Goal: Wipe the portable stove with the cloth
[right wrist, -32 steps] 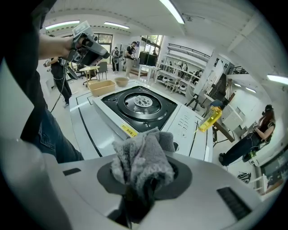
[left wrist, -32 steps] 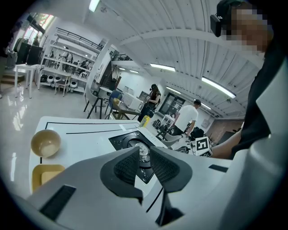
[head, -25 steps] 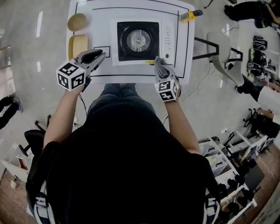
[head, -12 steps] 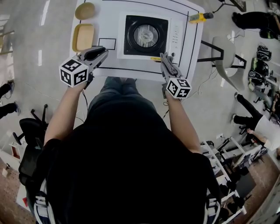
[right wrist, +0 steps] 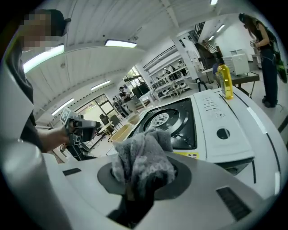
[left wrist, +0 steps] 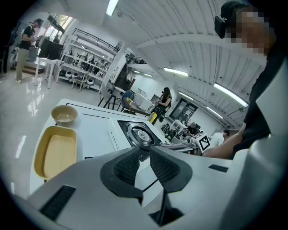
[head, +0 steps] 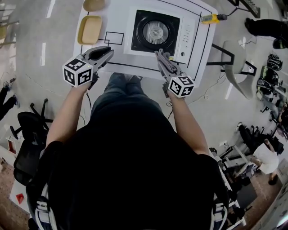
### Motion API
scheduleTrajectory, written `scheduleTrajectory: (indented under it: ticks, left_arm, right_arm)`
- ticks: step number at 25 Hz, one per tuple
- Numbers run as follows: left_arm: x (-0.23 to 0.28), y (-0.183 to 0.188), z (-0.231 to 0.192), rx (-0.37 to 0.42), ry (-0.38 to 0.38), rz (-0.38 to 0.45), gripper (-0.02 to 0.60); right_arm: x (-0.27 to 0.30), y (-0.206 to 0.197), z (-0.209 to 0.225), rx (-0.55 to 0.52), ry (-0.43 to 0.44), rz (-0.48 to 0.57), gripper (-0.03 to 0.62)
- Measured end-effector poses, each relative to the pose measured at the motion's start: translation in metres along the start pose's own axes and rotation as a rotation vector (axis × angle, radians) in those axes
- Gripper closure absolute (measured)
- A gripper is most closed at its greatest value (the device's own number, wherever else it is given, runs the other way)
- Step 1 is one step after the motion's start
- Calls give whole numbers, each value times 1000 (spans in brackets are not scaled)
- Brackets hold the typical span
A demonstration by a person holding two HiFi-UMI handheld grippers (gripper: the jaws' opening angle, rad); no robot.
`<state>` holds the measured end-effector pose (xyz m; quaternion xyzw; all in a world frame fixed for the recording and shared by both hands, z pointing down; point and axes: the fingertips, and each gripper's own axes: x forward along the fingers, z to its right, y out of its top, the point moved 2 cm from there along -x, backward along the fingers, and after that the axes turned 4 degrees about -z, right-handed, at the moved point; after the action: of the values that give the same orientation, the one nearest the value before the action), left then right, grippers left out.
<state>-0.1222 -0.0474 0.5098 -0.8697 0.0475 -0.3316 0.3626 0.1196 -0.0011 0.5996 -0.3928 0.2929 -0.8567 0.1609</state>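
Observation:
The white portable stove (head: 189, 38) with its black round burner (head: 155, 32) stands in the middle of the white table (head: 112, 67). My right gripper (head: 161, 56) is shut on a crumpled grey cloth (right wrist: 144, 161), held just at the stove's front edge and angled left toward the burner. From the right gripper view the stove (right wrist: 216, 130) lies just beyond the cloth. My left gripper (head: 108, 54) hovers over the table's front left part, left of the stove, its jaws shut with nothing between them. Past its pads (left wrist: 164, 168), the left gripper view shows the burner (left wrist: 140, 134).
A yellow tray (head: 89, 29) and a tan bowl (head: 93, 4) sit at the table's left side. A yellow bottle (head: 211, 19) stands at the back right corner. A white chair (head: 236, 58) is to the table's right. People and shelving fill the room around.
My right gripper has rolled and swung left along the stove's front edge, still carrying the cloth. The left gripper has shifted slightly and stays shut.

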Motion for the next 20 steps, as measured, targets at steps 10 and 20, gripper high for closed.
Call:
scheduleTrajectory:
  ticks: [10,20]
  left_arm:
    - [-23,-25,1,-46,60,31,495]
    - [-51,-45,-5,-91,120,63,494]
  right_arm:
    - [39,-1,-46,-112,133,-69,480]
    - [86,-4,-101,-211,267,-136,480]
